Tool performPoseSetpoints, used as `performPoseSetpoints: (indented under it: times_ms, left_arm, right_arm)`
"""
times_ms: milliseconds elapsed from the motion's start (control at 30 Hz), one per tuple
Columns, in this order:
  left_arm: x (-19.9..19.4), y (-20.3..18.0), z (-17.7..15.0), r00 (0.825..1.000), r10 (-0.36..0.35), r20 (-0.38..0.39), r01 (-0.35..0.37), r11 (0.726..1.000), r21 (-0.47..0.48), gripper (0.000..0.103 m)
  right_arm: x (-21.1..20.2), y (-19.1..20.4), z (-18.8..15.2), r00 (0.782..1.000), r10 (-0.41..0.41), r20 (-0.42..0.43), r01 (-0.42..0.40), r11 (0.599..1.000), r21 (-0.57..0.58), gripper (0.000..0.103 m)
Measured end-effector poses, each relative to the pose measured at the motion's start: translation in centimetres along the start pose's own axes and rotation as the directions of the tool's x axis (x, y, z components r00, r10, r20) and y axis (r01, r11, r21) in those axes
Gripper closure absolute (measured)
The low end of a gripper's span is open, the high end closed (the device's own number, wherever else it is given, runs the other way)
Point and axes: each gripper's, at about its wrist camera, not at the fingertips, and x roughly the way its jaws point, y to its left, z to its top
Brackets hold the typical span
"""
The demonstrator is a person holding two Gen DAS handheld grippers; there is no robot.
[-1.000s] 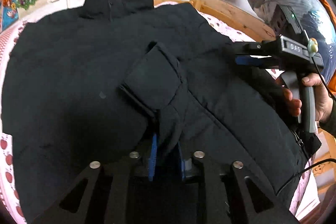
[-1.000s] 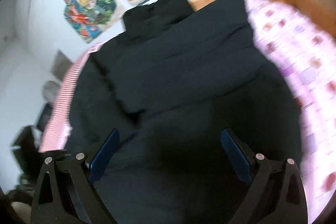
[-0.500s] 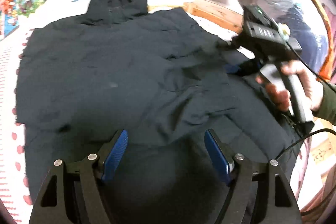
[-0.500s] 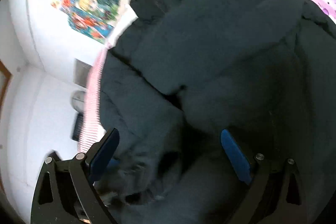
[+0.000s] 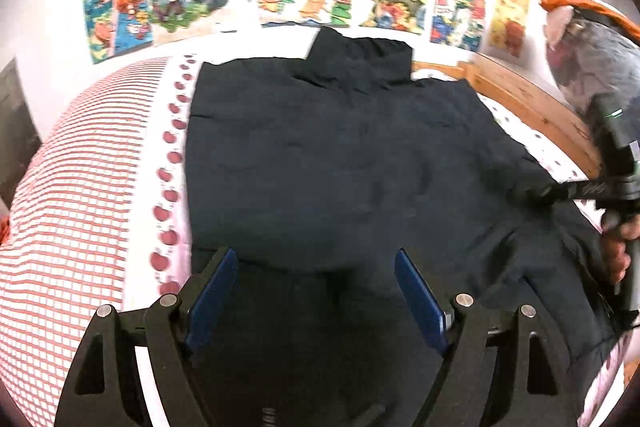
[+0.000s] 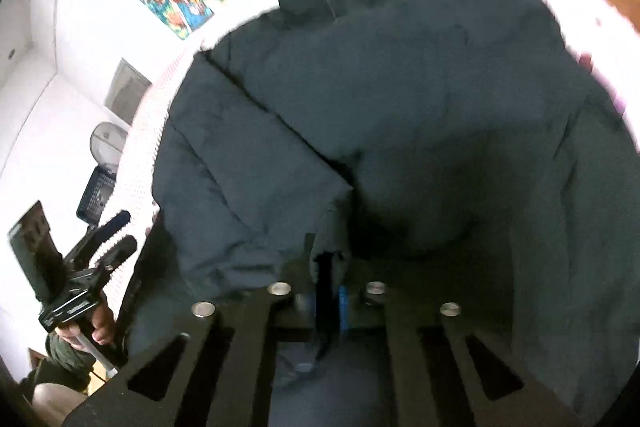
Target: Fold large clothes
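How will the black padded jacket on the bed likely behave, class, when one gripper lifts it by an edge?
The jacket probably drapes floppily: its folded sleeve creases softly. Its puffy quilting suggests it is light for its bulk. The right gripper, jaws shut on fabric, may lift only that layer.

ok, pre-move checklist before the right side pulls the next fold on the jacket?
1. Right gripper shut on jacket fabric: ok, cloth pinched between the pads.
2. Left gripper free of cloth: ok, jaws wide open with nothing between them.
3. Left side of jacket already folded in: ok, straight edge along the apple-print sheet.
4. Collar lying flat at the far end: ok.
5. Folded-over sleeve staying in place across the body: ok for now.
6. How much fabric the right gripper has: cannot tell, the bite is dark and blurred.
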Motion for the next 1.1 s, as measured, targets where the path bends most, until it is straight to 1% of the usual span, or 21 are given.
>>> performPoseSetpoints:
  times_ms: [67, 133, 200, 300, 333, 400, 500, 567, 600, 667, 700, 733, 767, 800, 833, 867, 967, 1033, 1100]
  left_arm:
    - [0.0, 0.5, 0.2, 1.0, 0.013, 0.004, -0.013, 1.0, -0.021, 0.023]
    - [0.3, 0.8, 0.4, 1.0, 0.022, 0.002, -0.022, 0.999, -0.035, 0.023]
    - [0.7, 0.9, 0.6, 0.999, 0.044, -0.001, -0.044, 0.998, -0.042, 0.023]
    - [1.7, 1.0, 1.1, 0.997, 0.077, -0.014, -0.078, 0.996, -0.048, 0.023]
    - [1.9, 1.0, 1.2, 0.996, 0.084, -0.019, -0.085, 0.995, -0.052, 0.023]
    - [2.8, 1.2, 1.8, 0.995, 0.099, -0.031, -0.101, 0.993, -0.065, 0.023]
    - [4.0, 1.3, 2.8, 0.992, 0.123, -0.041, -0.126, 0.989, -0.074, 0.023]
    - [4.7, 1.5, 3.2, 0.99, 0.138, -0.036, -0.141, 0.986, -0.088, 0.023]
    - [5.1, 1.6, 3.5, 0.988, 0.147, -0.037, -0.15, 0.984, -0.094, 0.023]
    - [6.0, 1.8, 3.9, 0.986, 0.16, -0.043, -0.164, 0.981, -0.1, 0.023]
    - [6.5, 1.9, 4.2, 0.985, 0.166, -0.044, -0.169, 0.98, -0.102, 0.023]
    - [6.9, 1.9, 4.5, 0.985, 0.169, -0.044, -0.173, 0.98, -0.101, 0.023]
    - [7.4, 1.8, 5.0, 0.984, 0.176, -0.04, -0.18, 0.979, -0.095, 0.023]
    - [7.9, 1.6, 5.5, 0.982, 0.189, -0.029, -0.191, 0.978, -0.084, 0.023]
    - [8.4, 1.3, 6.0, 0.979, 0.202, -0.018, -0.203, 0.976, -0.074, 0.023]
    - [9.0, 0.9, 6.6, 0.976, 0.218, -0.005, -0.217, 0.974, -0.056, 0.023]
    - [10.5, -0.1, 8.0, 0.968, 0.249, 0.045, -0.248, 0.969, -0.016, 0.023]
    - [11.5, -0.4, 8.2, 0.96, 0.271, 0.068, -0.27, 0.963, -0.011, 0.022]
    - [13.0, -0.2, 8.1, 0.962, 0.269, 0.044, -0.268, 0.963, -0.028, 0.019]
  right_arm:
    - [-2.8, 0.7, 1.9, 0.993, -0.029, 0.115, 0.035, 0.998, -0.047, 0.097]
    - [-5.3, 0.9, 3.6, 0.976, -0.062, 0.209, 0.078, 0.995, -0.068, 0.097]
    - [-6.8, 1.0, 5.2, 0.951, -0.119, 0.286, 0.149, 0.985, -0.084, 0.097]
    - [-8.1, -0.3, 6.8, 0.915, -0.192, 0.354, 0.235, 0.969, -0.082, 0.097]
    - [-8.3, -1.0, 7.3, 0.905, -0.218, 0.366, 0.263, 0.962, -0.076, 0.097]
    - [-7.2, -2.1, 8.1, 0.882, -0.28, 0.38, 0.33, 0.941, -0.072, 0.097]
    - [-5.4, -4.4, 8.7, 0.862, -0.357, 0.36, 0.404, 0.913, -0.061, 0.097]
    - [-4.6, -5.9, 8.9, 0.86, -0.384, 0.335, 0.421, 0.906, -0.042, 0.097]
    - [-3.8, -6.5, 9.1, 0.863, -0.396, 0.314, 0.426, 0.904, -0.033, 0.097]
    - [-2.2, -7.5, 9.1, 0.877, -0.408, 0.256, 0.426, 0.905, -0.018, 0.097]
    - [-1.8, -7.9, 9.0, 0.879, -0.414, 0.239, 0.427, 0.904, -0.007, 0.093]
    - [-1.5, -8.1, 8.9, 0.874, -0.426, 0.234, 0.438, 0.899, 0.001, 0.09]
    - [-1.4, -8.0, 8.8, 0.867, -0.438, 0.238, 0.451, 0.893, 0.002, 0.081]
    - [-1.4, -7.9, 8.7, 0.853, -0.457, 0.254, 0.472, 0.882, 0.0, 0.066]
    - [-1.5, -7.7, 8.7, 0.844, -0.457, 0.28, 0.477, 0.879, -0.003, 0.059]
    - [-1.7, -7.4, 8.7, 0.842, -0.443, 0.308, 0.467, 0.884, -0.005, 0.05]
    - [-1.3, -6.5, 8.7, 0.847, -0.417, 0.329, 0.45, 0.892, -0.03, 0.048]
    - [-0.4, -5.5, 8.7, 0.849, -0.408, 0.335, 0.452, 0.89, -0.062, 0.043]
    - [0.9, -4.5, 8.4, 0.863, -0.383, 0.328, 0.442, 0.888, -0.125, 0.027]
